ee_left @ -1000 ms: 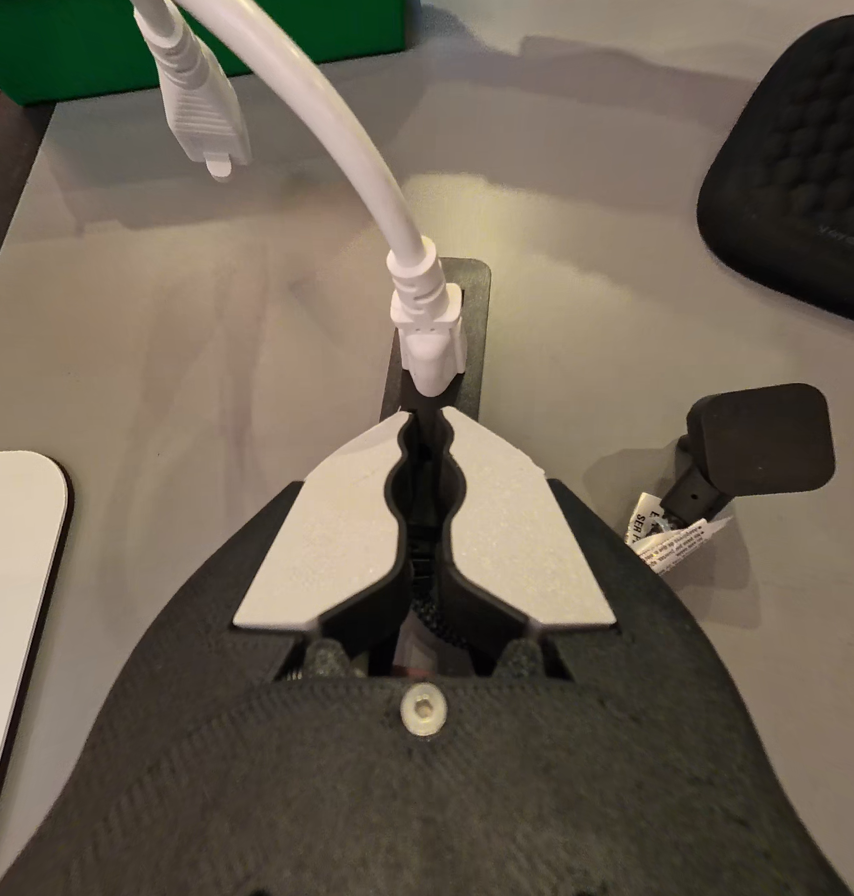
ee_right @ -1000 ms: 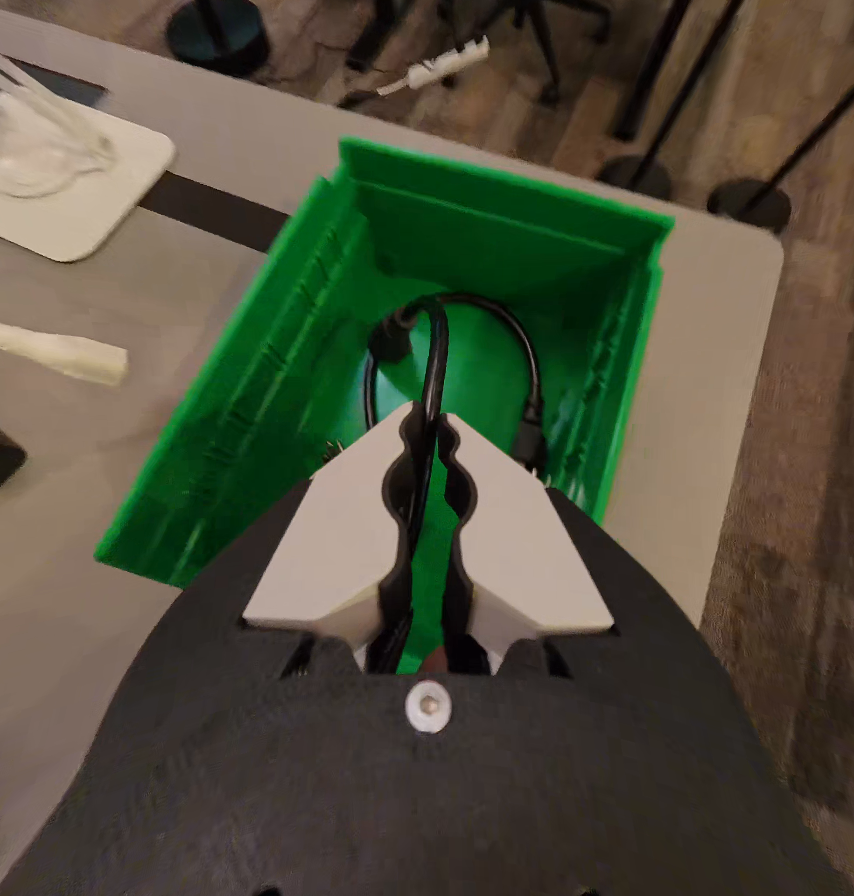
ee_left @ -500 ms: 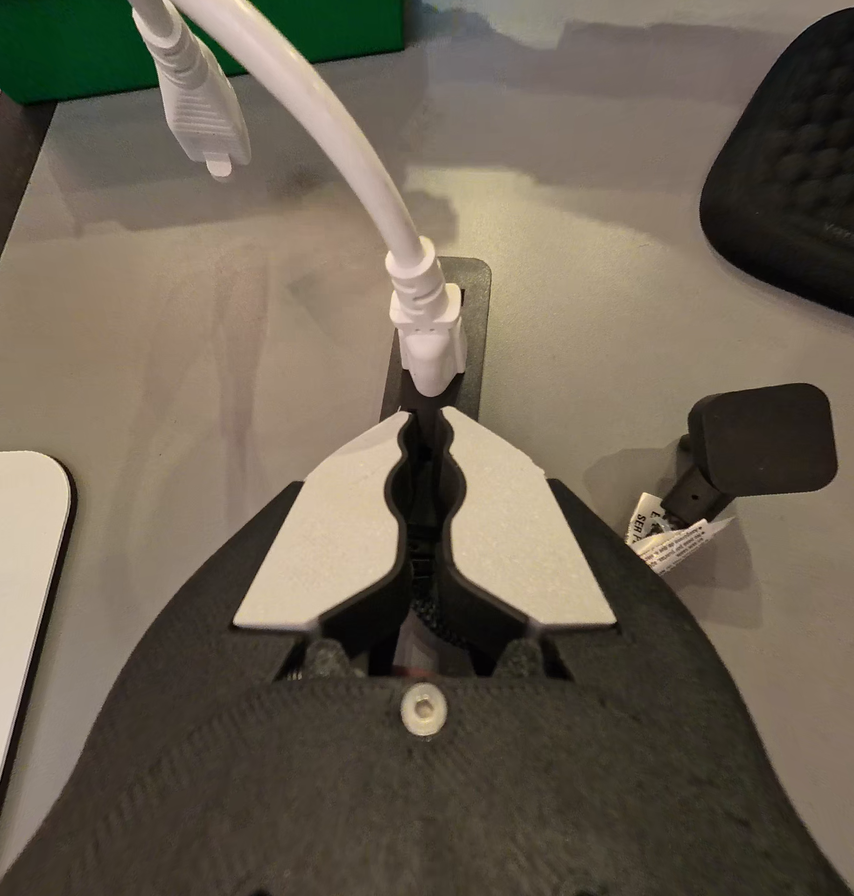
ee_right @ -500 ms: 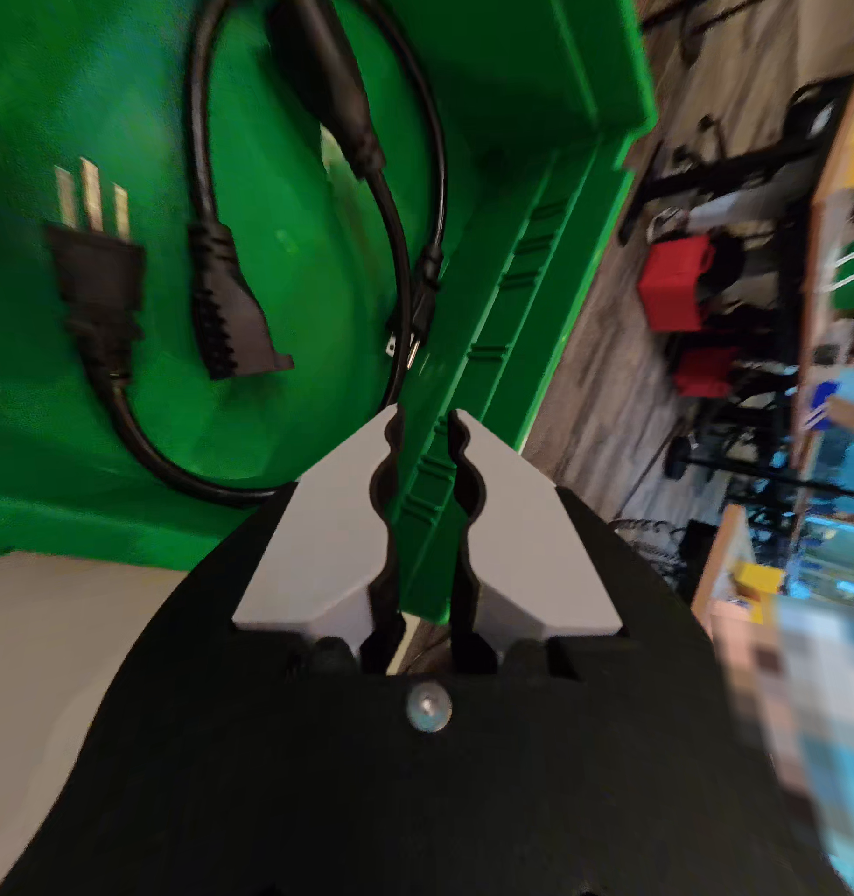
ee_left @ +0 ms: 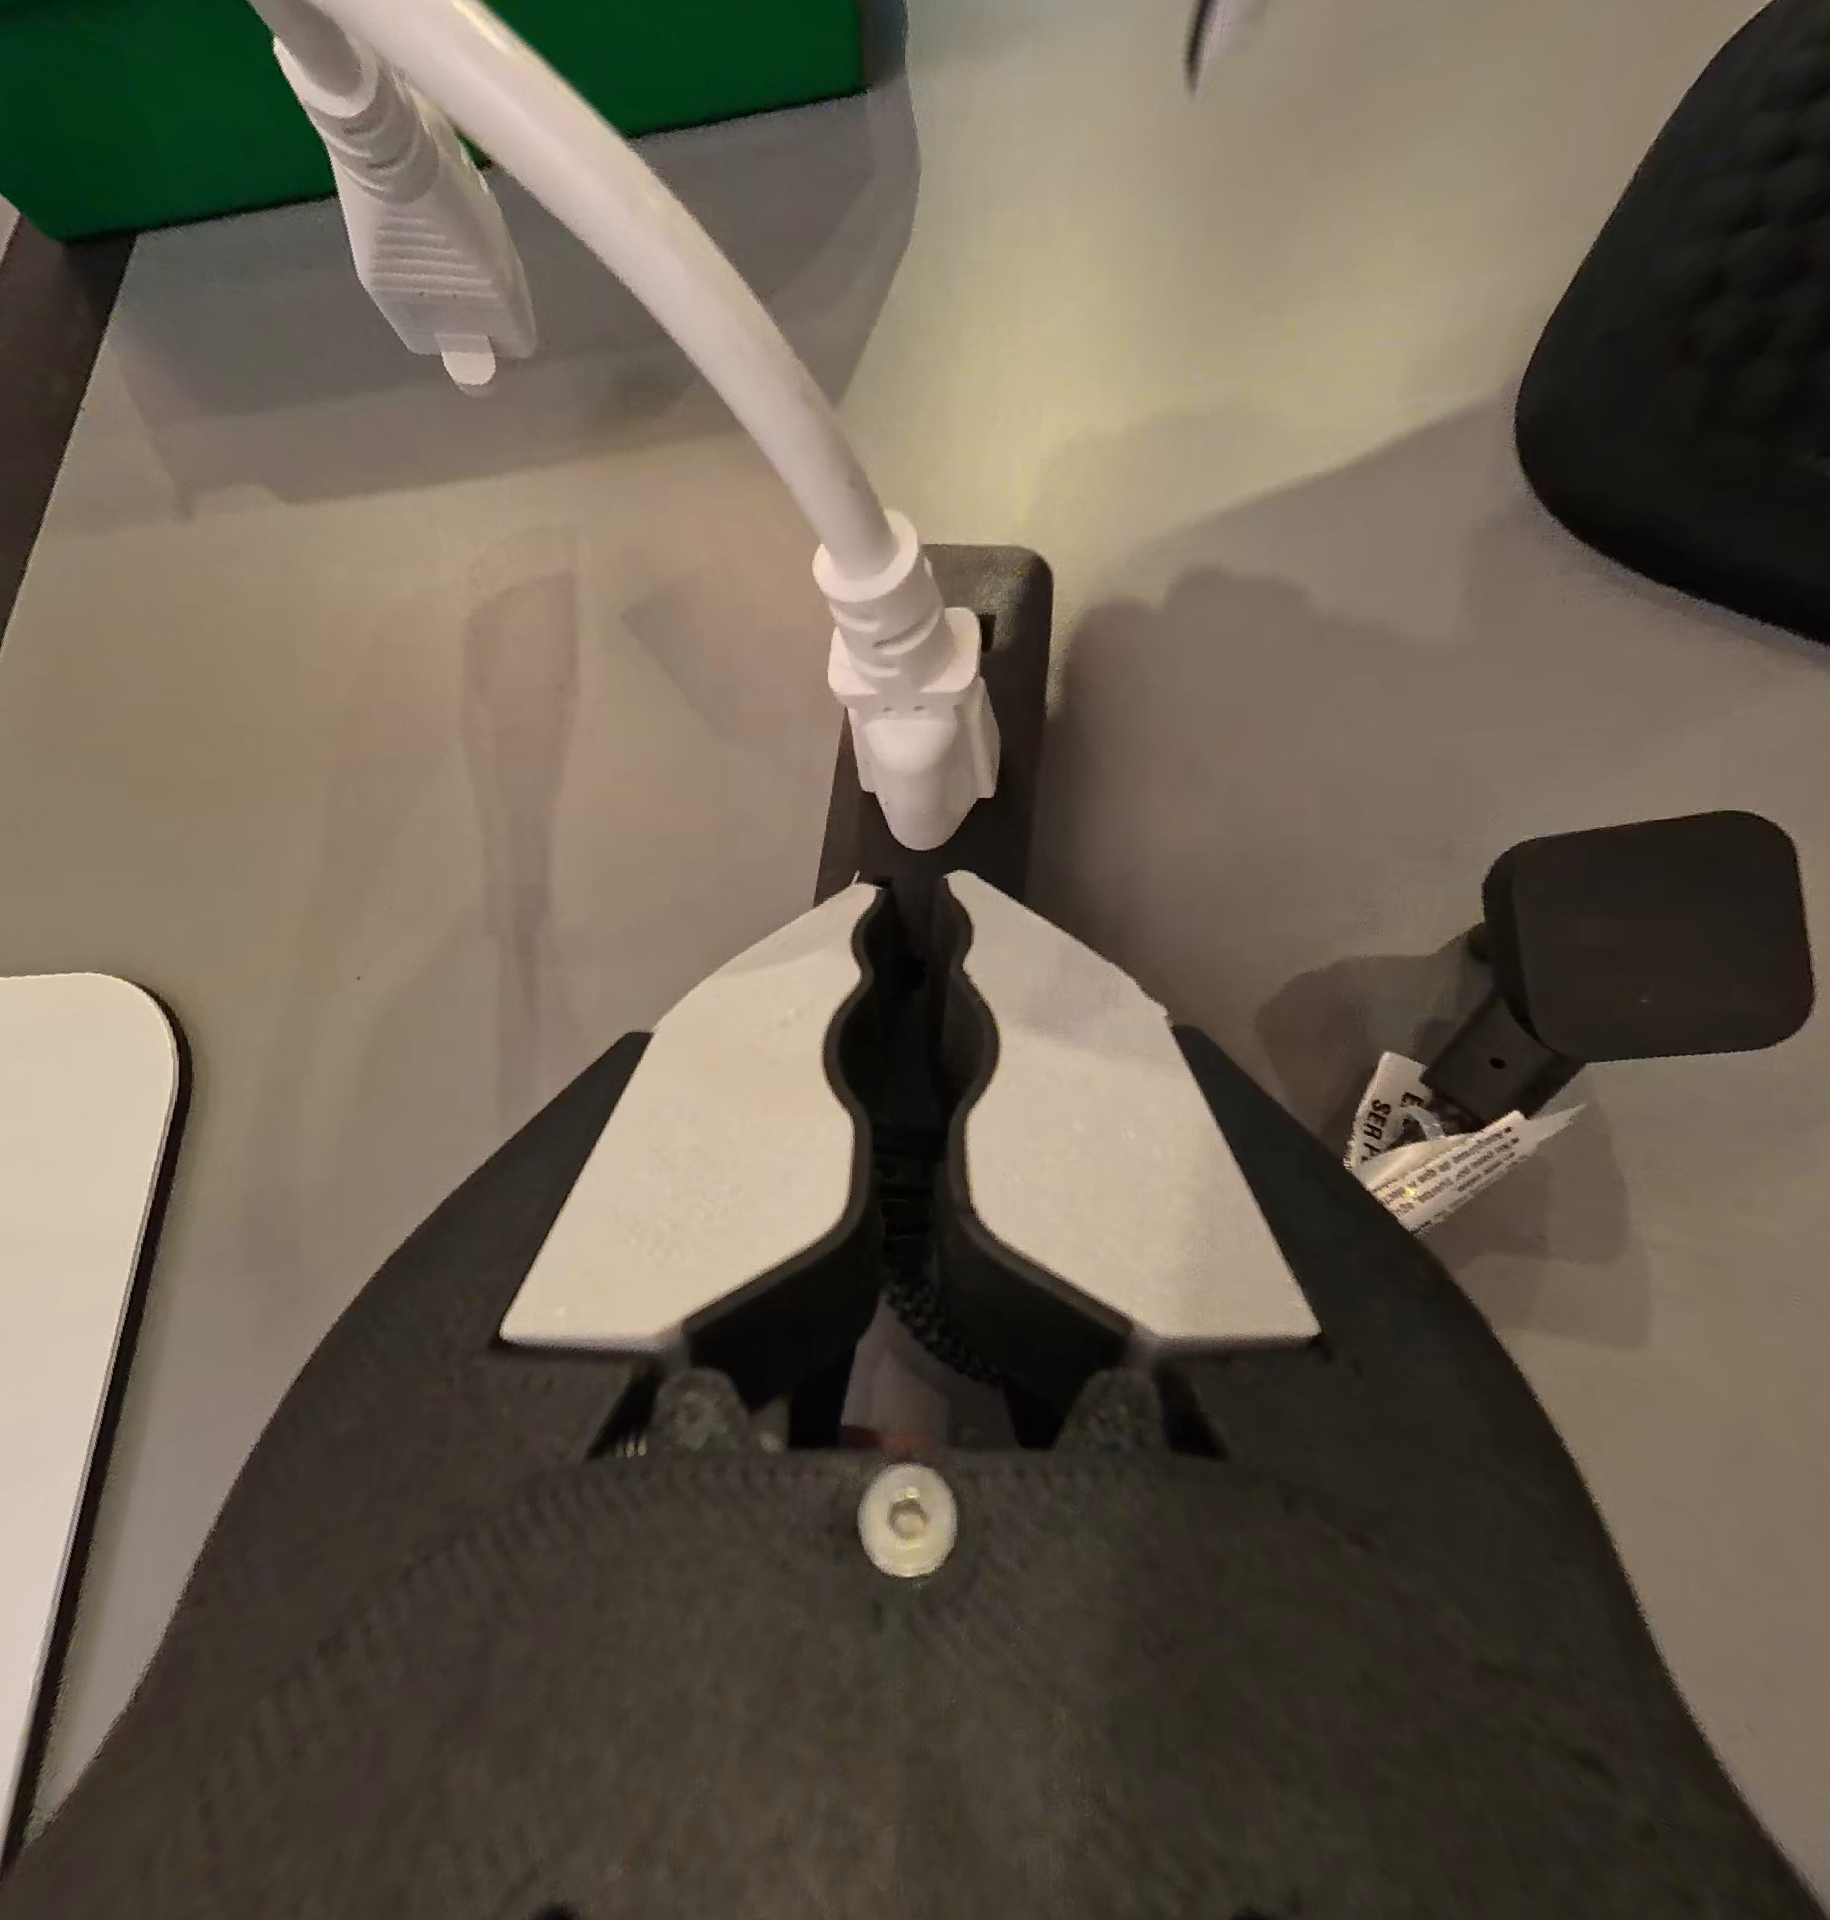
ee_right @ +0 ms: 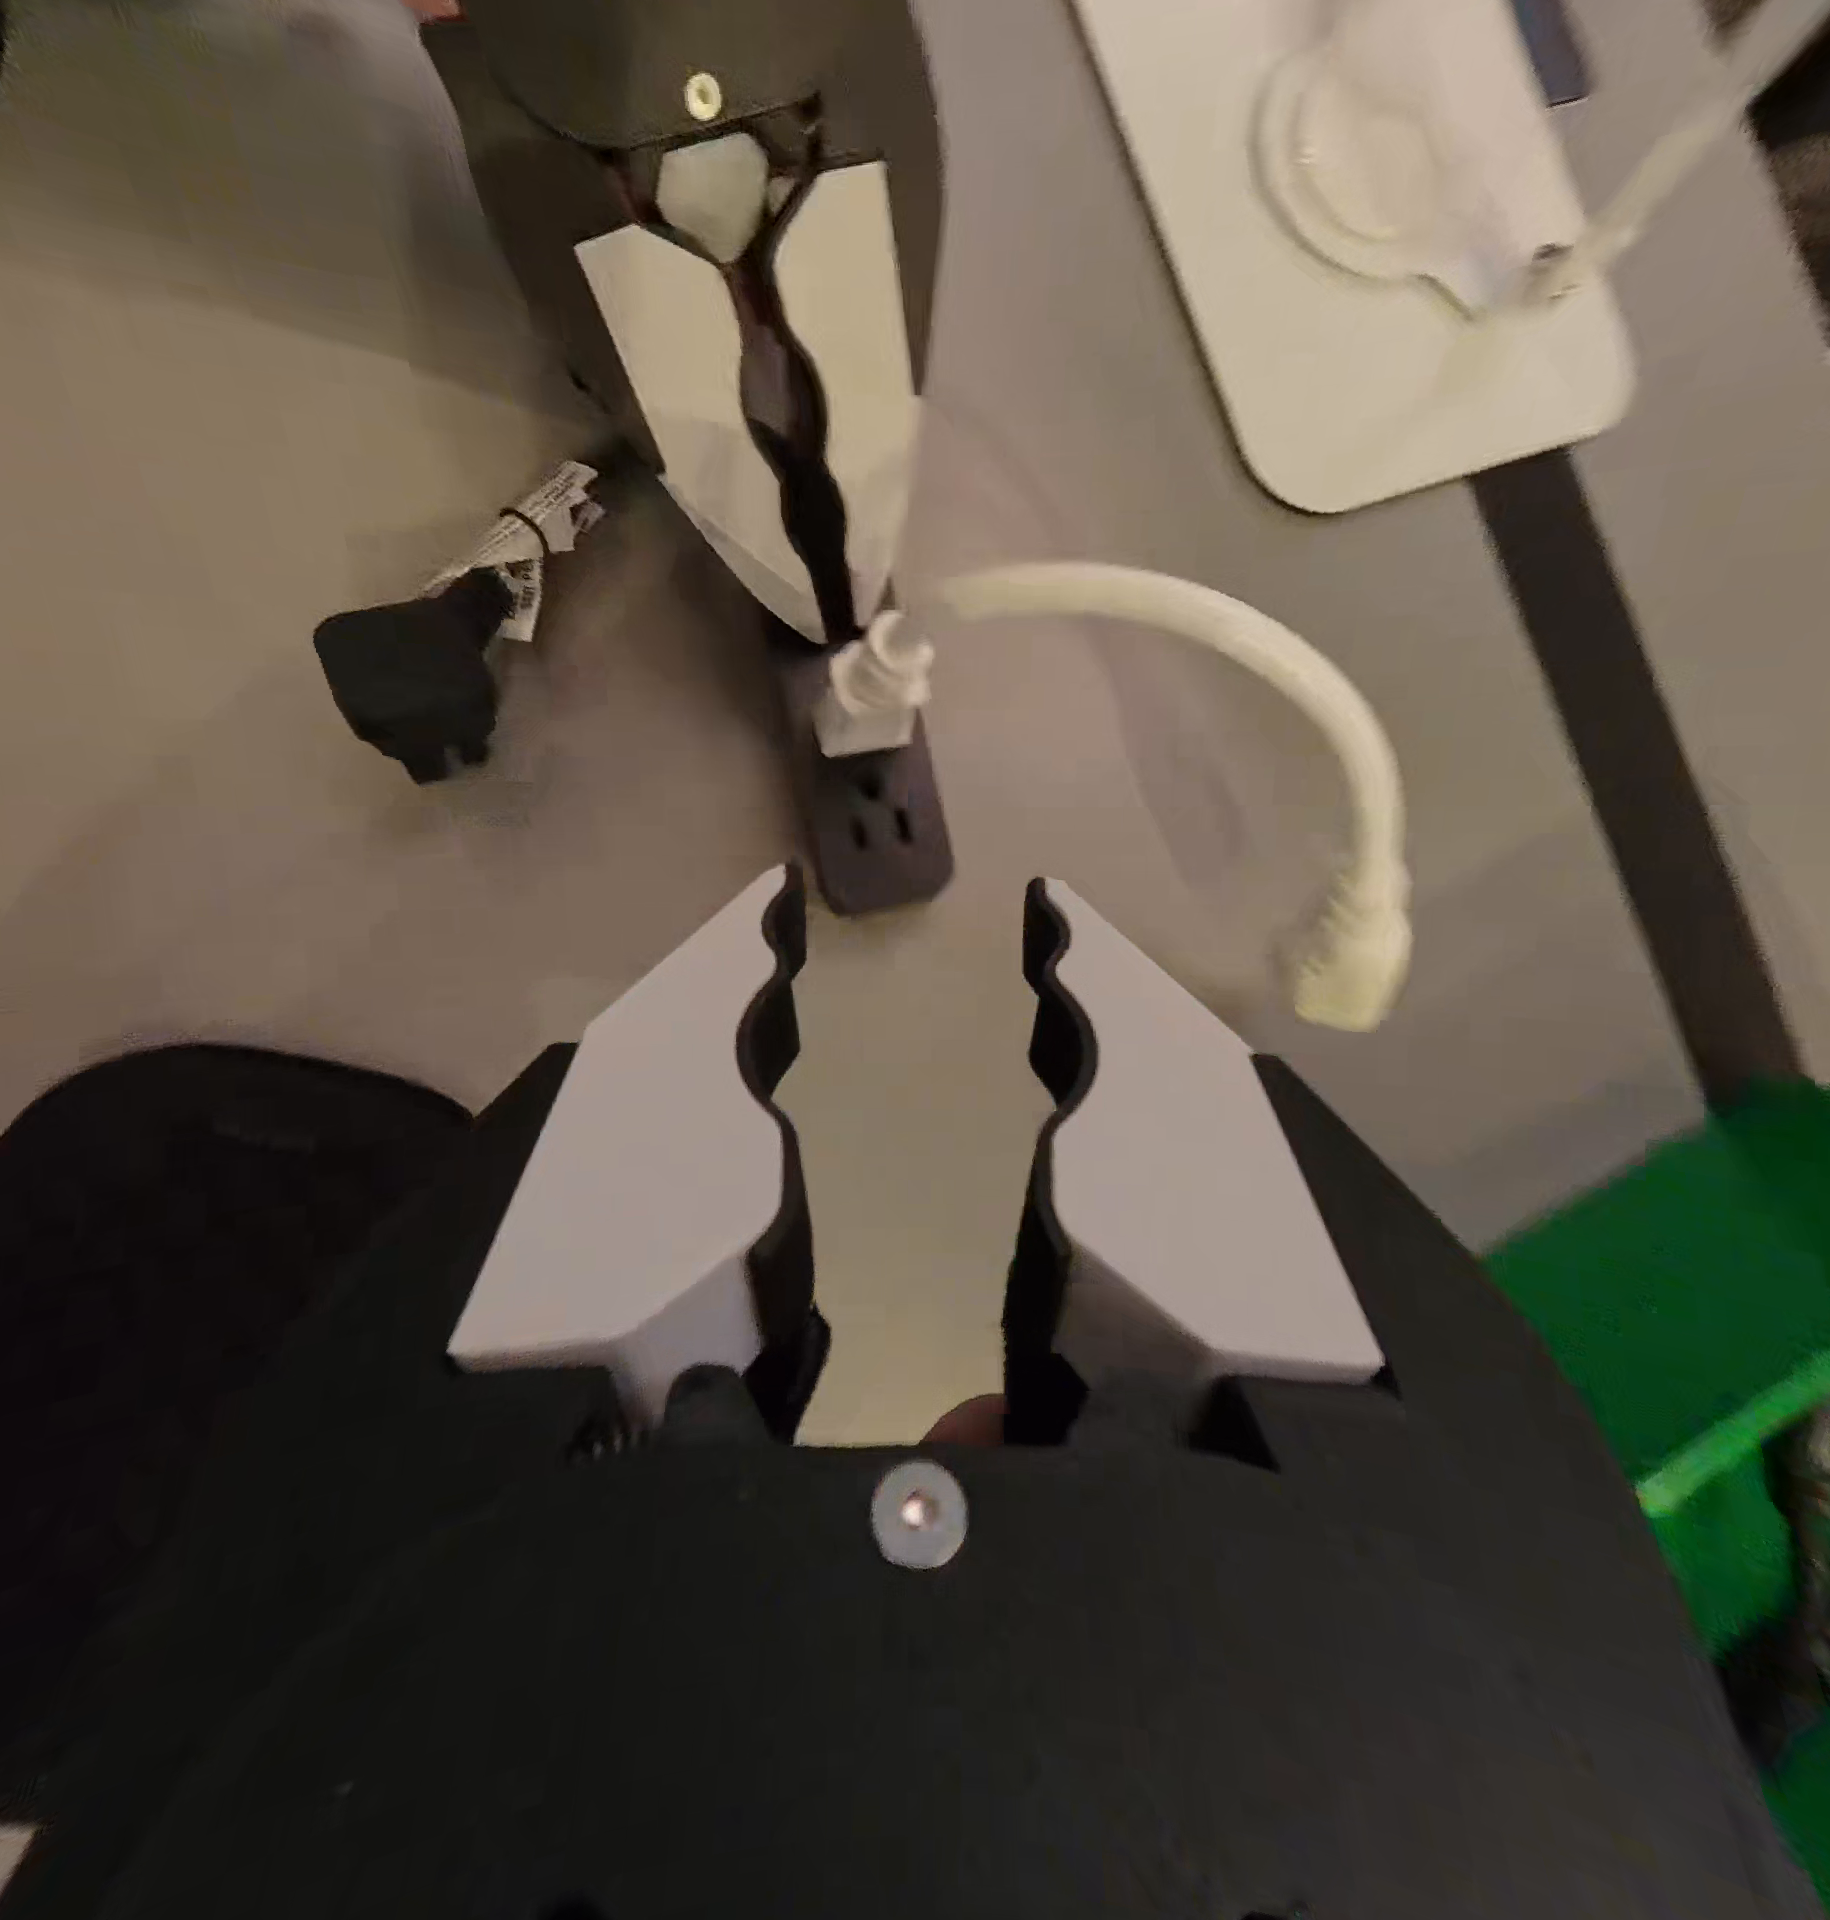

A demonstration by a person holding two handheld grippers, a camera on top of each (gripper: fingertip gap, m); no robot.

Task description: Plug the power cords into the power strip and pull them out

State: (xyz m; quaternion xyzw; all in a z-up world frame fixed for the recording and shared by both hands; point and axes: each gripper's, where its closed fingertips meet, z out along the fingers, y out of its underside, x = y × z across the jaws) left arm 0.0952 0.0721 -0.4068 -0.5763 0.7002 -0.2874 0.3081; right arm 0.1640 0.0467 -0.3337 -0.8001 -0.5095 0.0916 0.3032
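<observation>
While the left gripper's (ee_left: 913,894) wavy jaws clamp the slim black power strip (ee_right: 875,821), the right gripper's (ee_right: 906,904) gape empty

One power strip (ee_right: 869,790), one white cord (ee_right: 1295,707), two tools (ee_right: 906,904).

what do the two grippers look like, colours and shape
Both look alike. The left gripper and right gripper each have a broad black body with a ribbed, printed-looking texture and a pale round screw head in the middle. Each carries two pale grey wedge-shaped fingers that taper to a point, with wavy black inner pads. No cables, markings or sleeves show on them.
</observation>
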